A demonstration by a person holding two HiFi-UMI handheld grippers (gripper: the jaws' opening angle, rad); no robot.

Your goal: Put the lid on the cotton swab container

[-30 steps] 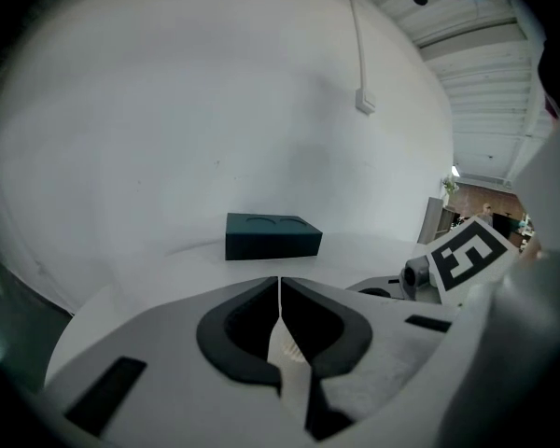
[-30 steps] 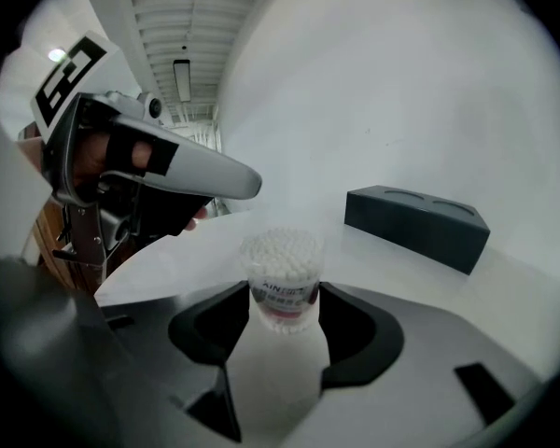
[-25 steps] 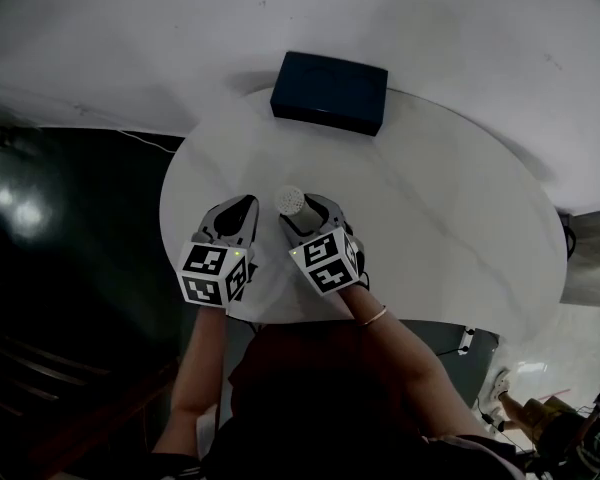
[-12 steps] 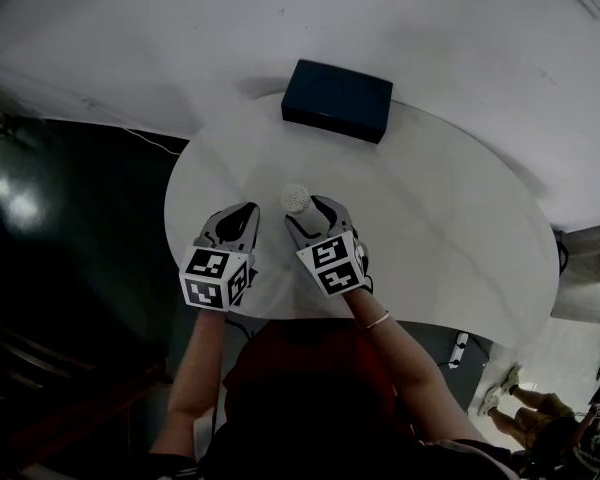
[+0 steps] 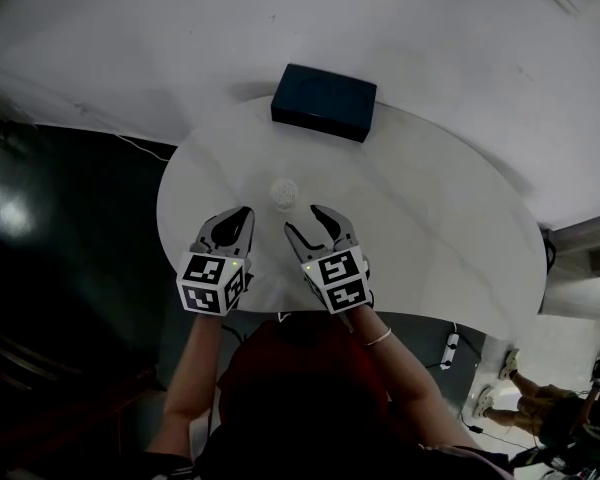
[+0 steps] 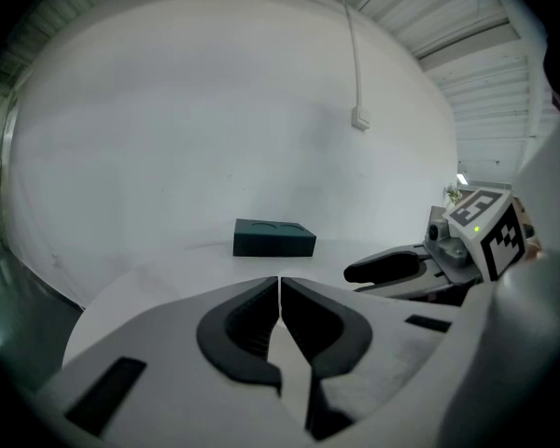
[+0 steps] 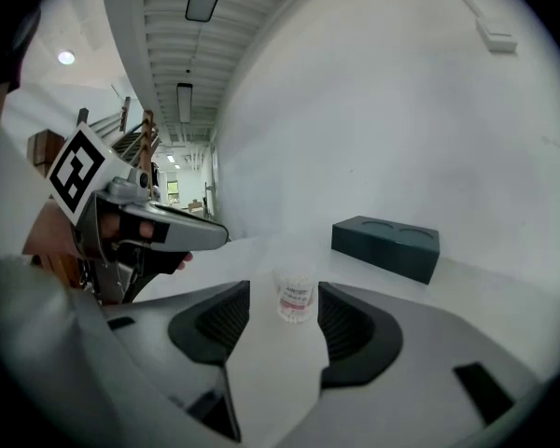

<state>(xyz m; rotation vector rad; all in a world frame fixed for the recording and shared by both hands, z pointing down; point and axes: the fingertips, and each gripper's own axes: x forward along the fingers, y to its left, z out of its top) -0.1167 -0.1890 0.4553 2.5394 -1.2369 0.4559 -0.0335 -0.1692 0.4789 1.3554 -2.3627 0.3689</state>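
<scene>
So the cotton swab container has been let go and left standing on the table. The right gripper has been pulled back just short of it, jaws wide apart and nothing held. The left gripper is pinched closed on nothing. The lid looks seated, though it's too small to be sure, so the task is probably wrapped up.

no print can be read; the label on the swab container is too small to make out.
</scene>
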